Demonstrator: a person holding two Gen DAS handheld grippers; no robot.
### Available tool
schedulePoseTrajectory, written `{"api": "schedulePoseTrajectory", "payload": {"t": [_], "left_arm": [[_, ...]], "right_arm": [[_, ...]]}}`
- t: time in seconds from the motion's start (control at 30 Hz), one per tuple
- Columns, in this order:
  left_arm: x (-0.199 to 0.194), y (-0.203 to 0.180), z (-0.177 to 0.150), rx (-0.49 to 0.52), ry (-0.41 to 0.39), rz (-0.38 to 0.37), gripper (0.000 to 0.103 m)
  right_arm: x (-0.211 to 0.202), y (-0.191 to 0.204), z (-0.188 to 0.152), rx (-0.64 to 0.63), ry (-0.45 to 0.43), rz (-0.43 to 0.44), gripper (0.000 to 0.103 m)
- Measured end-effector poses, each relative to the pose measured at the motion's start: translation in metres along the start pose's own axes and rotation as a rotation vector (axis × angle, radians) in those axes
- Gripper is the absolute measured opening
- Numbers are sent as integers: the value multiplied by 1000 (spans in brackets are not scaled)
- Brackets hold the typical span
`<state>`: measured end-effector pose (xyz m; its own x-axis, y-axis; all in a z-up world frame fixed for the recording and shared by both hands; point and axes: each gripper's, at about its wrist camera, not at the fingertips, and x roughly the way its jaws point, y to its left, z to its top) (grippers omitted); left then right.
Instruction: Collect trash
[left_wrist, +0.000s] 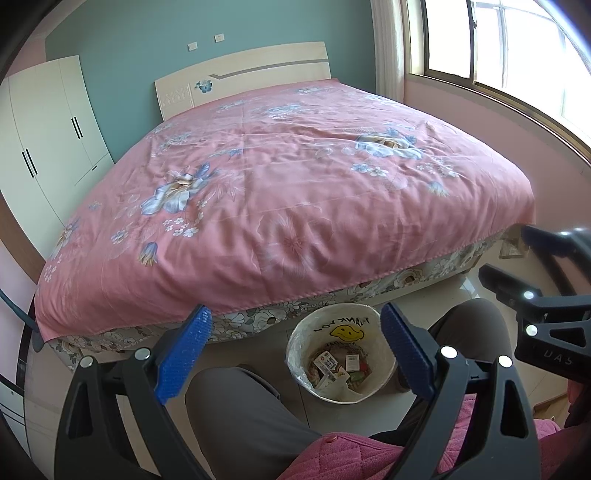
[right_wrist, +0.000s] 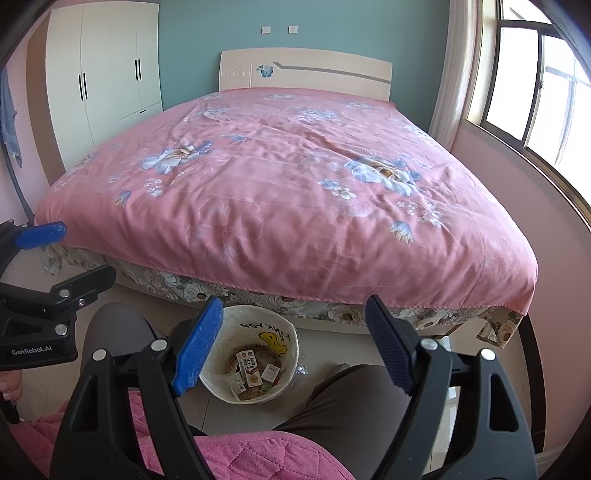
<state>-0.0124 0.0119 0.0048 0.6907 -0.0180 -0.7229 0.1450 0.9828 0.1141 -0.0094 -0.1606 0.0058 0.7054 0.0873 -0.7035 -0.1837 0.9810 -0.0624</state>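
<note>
Pink floral bedspread (right_wrist: 280, 192): rose pink, printed with blue-and-white blossoms.
Bed skirt (right_wrist: 258, 299): grey-beige with pale flowers.
Cream wooden headboard (right_wrist: 332, 74): cream, one grey stripe, a blue butterfly motif.
White wardrobe (right_wrist: 103, 74): white doors, black handles.
Wall behind the bed (right_wrist: 332, 26): teal; side wall pink.
White round trash bin (right_wrist: 288, 339): white, yellow smiley face, black lettering.
Left gripper (left_wrist: 295, 350): black frame, blue textured pads.
Right gripper (right_wrist: 293, 347): black frame, blue pads.
Trousers (right_wrist: 362, 406): grey.
Quilted garment (right_wrist: 258, 461): pink.

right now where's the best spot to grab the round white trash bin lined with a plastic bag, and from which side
Probably its rim, from above. The round white trash bin lined with a plastic bag stands upright and open-topped on the floor between the person's knees, too wide to span. Straddle the near edge of the rim, one finger inside, one outside. Both the left tongs and right tongs are open and empty.
</note>
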Motion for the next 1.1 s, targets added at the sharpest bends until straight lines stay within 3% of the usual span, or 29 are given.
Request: {"api": "schedulePoseTrajectory", "payload": {"t": [1.1], "left_arm": [[3, 10, -1, -6, 8, 1, 94]], "right_arm": [[2, 4, -1, 4, 9, 6, 78]]}}
